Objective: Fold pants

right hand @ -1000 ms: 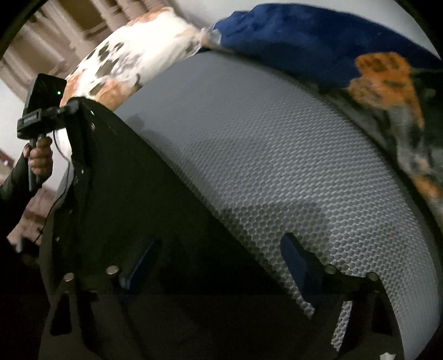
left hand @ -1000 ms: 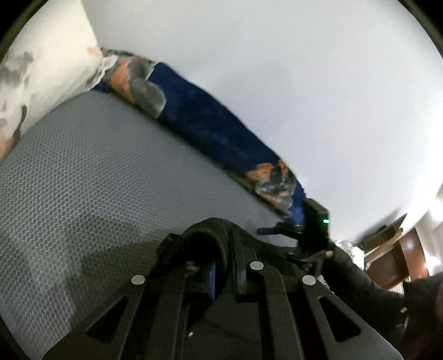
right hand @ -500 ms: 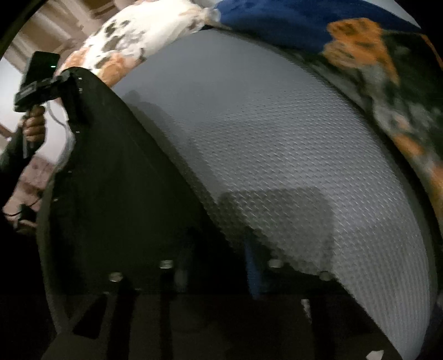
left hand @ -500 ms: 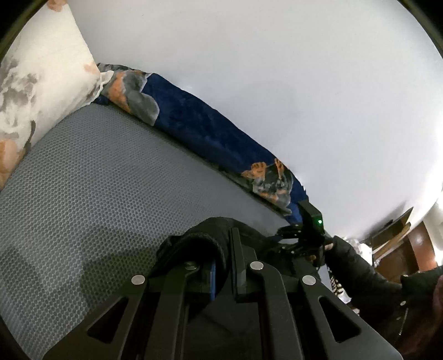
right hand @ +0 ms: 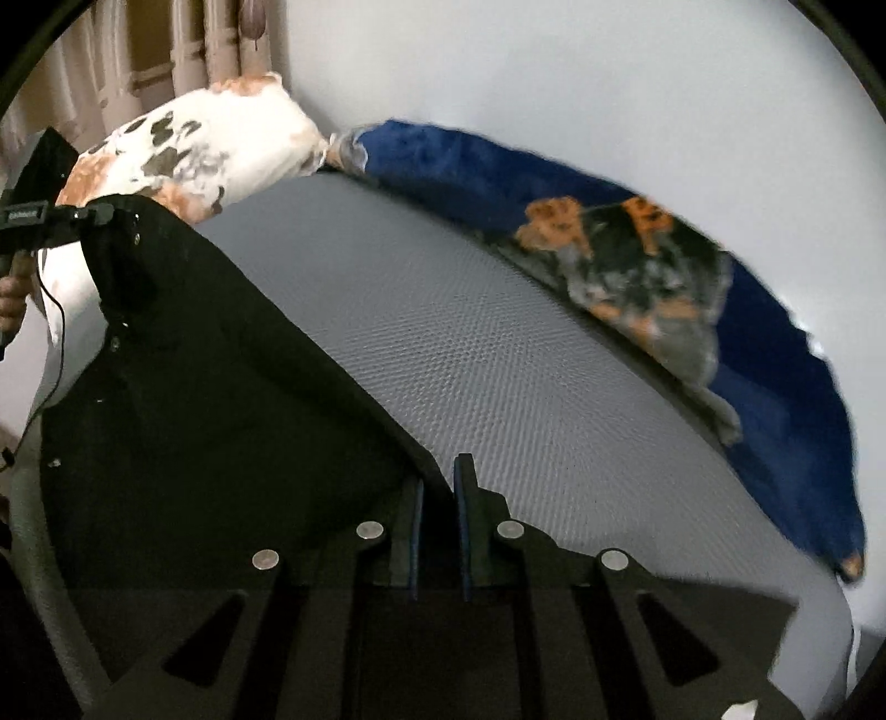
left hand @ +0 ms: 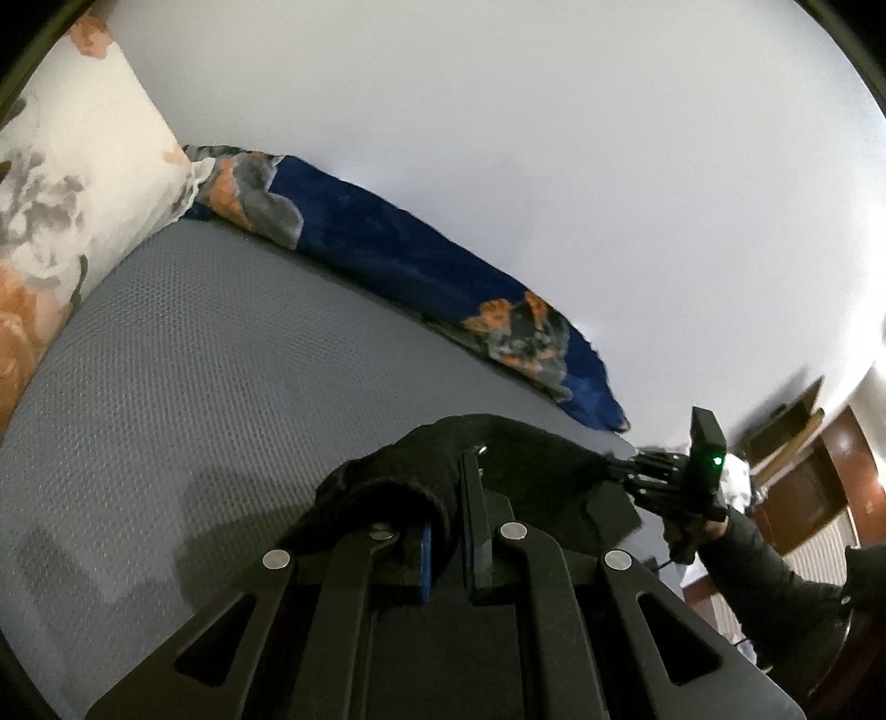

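The black pants [right hand: 210, 399] hang stretched between my two grippers above a grey mattress [right hand: 498, 354]. My left gripper [left hand: 448, 531] is shut on a bunched edge of the pants [left hand: 421, 471]. My right gripper [right hand: 437, 509] is shut on the pants' other edge, with the cloth running up and left to the left gripper [right hand: 33, 216]. In the left wrist view the right gripper [left hand: 703, 471] shows at the right, held by a gloved hand.
A blue blanket with an orange pattern [left hand: 421, 266] lies along the white wall [left hand: 498, 138]. A white floral pillow [left hand: 61, 194] stands at the mattress's left end. Brown furniture [left hand: 819, 471] is at far right. Curtains [right hand: 166, 50] hang behind the pillow.
My right gripper was open and has shut on the pants' edge. Both grippers have lifted and the cloth is now pulled taut between them.
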A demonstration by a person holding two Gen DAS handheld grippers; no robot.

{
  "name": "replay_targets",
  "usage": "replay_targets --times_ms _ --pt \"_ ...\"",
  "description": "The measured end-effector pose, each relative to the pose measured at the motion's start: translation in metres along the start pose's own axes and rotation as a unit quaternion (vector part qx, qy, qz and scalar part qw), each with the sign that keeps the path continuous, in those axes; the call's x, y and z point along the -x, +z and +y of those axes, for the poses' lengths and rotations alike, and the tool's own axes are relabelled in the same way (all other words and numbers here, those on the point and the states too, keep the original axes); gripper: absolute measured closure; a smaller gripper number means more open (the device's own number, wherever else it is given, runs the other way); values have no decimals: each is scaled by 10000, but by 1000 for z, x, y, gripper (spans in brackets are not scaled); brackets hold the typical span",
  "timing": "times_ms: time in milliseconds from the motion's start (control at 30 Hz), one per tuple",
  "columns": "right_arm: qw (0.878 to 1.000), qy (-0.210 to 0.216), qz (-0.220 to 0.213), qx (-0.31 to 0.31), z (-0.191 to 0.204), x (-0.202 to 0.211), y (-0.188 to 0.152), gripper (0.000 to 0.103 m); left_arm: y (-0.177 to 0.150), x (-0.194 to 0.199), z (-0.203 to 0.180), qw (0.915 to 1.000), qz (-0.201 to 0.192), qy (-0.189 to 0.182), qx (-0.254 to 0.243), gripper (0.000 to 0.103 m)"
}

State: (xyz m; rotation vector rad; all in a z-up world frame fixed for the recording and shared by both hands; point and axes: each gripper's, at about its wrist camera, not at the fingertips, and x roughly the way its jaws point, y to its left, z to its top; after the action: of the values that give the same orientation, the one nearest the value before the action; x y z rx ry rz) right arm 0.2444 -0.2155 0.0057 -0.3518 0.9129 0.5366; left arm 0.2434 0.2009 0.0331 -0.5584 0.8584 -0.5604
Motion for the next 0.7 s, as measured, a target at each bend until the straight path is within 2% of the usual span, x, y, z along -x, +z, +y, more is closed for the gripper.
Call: replay_targets --times_ms 167,300,500,600,700 --pt "9994 -123 -142 -287 37 55 -42 97 -42 35 -14 9996 55 -203 -188 95" --pt "9978 -25 -101 -656 69 79 -84 97 -82 54 -14 9992 221 -245 -217 95" --pt "9921 243 279 -1196 101 73 -139 98 -145 67 -9 9974 697 -94 -146 94" --pt "9895 324 546 -1299 112 57 -162 98 -172 60 -2 9941 1074 103 -66 93" --pt "9884 354 783 -1253 122 37 -176 98 -193 49 7 9884 1444 468 -71 92"
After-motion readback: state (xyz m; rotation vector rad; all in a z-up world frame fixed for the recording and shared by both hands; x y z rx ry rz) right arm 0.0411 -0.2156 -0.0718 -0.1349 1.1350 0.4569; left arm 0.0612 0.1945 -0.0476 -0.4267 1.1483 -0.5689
